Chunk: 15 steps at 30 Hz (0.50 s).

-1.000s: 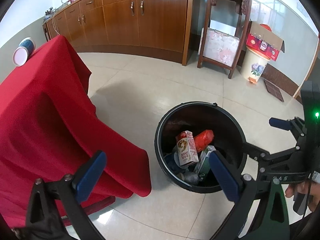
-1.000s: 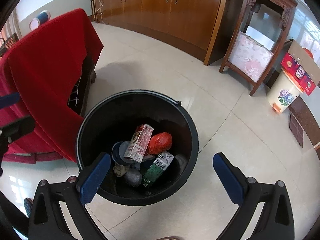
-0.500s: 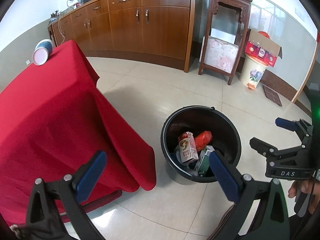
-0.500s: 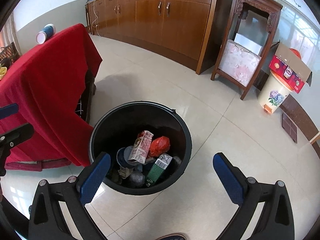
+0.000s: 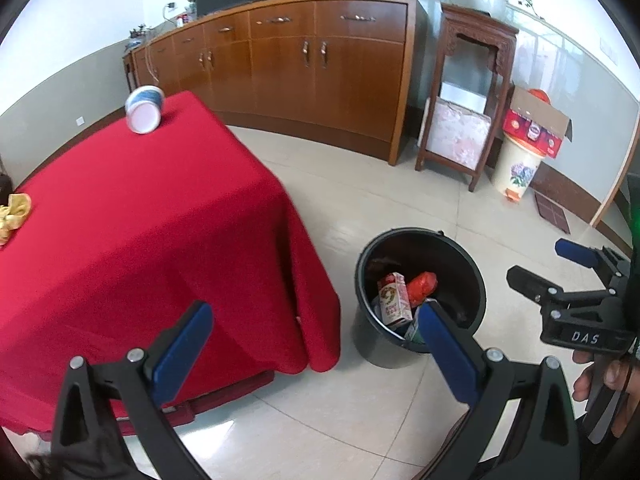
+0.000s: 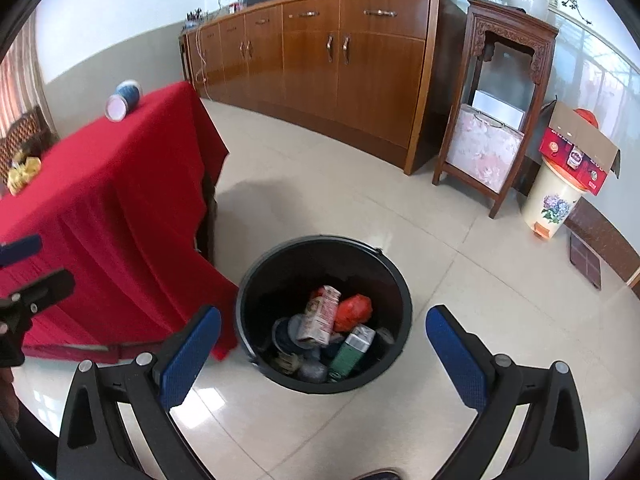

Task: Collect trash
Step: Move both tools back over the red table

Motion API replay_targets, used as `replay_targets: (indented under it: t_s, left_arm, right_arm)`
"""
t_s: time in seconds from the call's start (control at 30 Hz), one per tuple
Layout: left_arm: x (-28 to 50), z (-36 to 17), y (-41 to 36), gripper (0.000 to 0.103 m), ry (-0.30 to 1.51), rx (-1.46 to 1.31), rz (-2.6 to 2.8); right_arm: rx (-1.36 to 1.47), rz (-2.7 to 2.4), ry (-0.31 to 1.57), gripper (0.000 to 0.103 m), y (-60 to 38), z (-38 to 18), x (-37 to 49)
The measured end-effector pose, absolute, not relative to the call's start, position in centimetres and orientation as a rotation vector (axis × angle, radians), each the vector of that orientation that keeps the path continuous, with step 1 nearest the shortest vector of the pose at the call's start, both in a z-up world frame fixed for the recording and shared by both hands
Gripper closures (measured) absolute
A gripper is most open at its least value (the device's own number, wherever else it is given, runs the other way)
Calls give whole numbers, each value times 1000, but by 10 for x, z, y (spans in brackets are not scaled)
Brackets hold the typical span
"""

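Tiled floor (image 6: 460, 288), wooden cabinets (image 5: 320, 68) along the back wall. At left, red-draped table (image 5: 140, 220) with a paper cup (image 5: 143, 109) lying on its side at the far corner and yellow crumpled scrap (image 5: 12, 214) near the left edge. Left gripper (image 5: 312, 344) jaws wide apart, empty. Black bin (image 6: 400, 320) on the floor just beside the table, holding cartons and wrappers. Right gripper (image 6: 324, 348) jaws wide apart, empty, above the bin.

Both wrist views look down-forward — share black bin (image 5: 420, 292) (image 6: 324, 316), red table (image 5: 140, 220) (image 6: 112, 200).
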<state>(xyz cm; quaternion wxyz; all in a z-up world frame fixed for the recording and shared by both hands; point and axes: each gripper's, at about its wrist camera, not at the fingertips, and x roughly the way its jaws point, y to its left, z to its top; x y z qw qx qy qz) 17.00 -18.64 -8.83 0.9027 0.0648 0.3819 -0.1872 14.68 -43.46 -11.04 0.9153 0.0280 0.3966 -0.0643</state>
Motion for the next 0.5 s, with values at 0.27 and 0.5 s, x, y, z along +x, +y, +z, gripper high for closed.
replay_targets:
  t_s: [0.27, 0.5]
  left_arm:
    - [163, -60, -142, 0, 729, 81, -313]
    - [162, -42, -95, 0, 679, 41, -213]
  right_arm:
    - [96, -50, 727, 0, -398, -70, 147]
    - [96, 73, 667, 0, -351, -40, 159]
